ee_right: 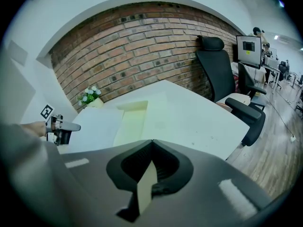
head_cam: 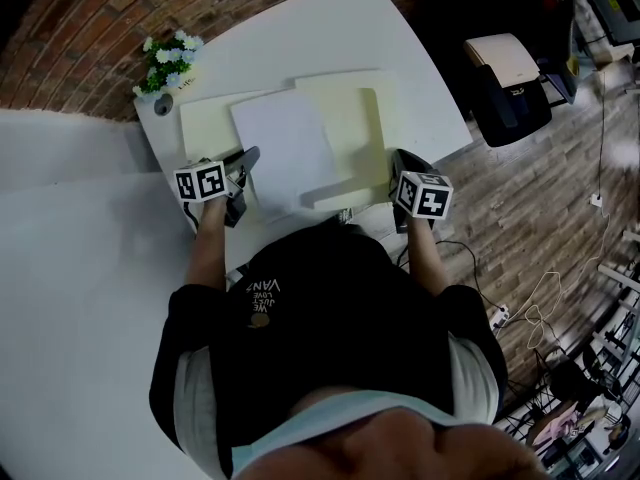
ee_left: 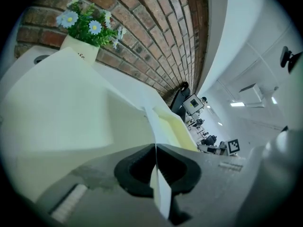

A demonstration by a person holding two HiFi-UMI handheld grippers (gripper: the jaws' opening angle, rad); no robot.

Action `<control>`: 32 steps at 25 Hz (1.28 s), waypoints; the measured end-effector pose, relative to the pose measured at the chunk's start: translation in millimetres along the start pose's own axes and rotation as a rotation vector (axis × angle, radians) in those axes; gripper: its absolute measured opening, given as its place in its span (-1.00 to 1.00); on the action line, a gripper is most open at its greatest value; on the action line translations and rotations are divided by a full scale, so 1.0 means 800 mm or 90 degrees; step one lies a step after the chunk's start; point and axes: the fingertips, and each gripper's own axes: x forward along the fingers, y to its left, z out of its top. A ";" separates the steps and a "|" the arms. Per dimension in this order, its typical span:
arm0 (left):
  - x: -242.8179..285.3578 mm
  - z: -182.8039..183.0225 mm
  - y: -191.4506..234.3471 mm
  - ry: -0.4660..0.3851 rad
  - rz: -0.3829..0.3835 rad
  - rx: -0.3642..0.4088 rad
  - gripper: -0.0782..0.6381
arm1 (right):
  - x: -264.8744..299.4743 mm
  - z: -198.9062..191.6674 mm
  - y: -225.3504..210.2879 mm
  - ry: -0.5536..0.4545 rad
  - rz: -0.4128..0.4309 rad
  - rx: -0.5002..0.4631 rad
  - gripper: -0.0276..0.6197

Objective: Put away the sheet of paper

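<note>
A white sheet of paper lies slanted across an open cream folder on the white table. My left gripper is at the sheet's left edge and is shut on it; in the left gripper view the thin white sheet runs edge-on between the closed jaws of the gripper. My right gripper is at the folder's near right edge. Its own view shows the gripper shut on a cream flap of the folder, with the folder and the paper ahead.
A small pot of flowers stands at the table's far left corner, against the brick wall. A black office chair stands to the right of the table, on the wooden floor. Cables lie on that floor.
</note>
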 end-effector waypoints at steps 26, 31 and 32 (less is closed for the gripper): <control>0.046 -0.002 -0.024 0.017 -0.026 0.000 -0.78 | 0.002 -0.001 0.000 0.009 0.016 0.004 -0.92; 0.054 -0.001 -0.026 0.021 -0.030 0.003 -0.78 | 0.002 -0.002 0.000 0.008 0.017 0.003 -0.92; 0.056 -0.001 -0.027 0.022 -0.031 0.004 -0.78 | 0.003 -0.002 0.000 0.008 0.017 0.003 -0.92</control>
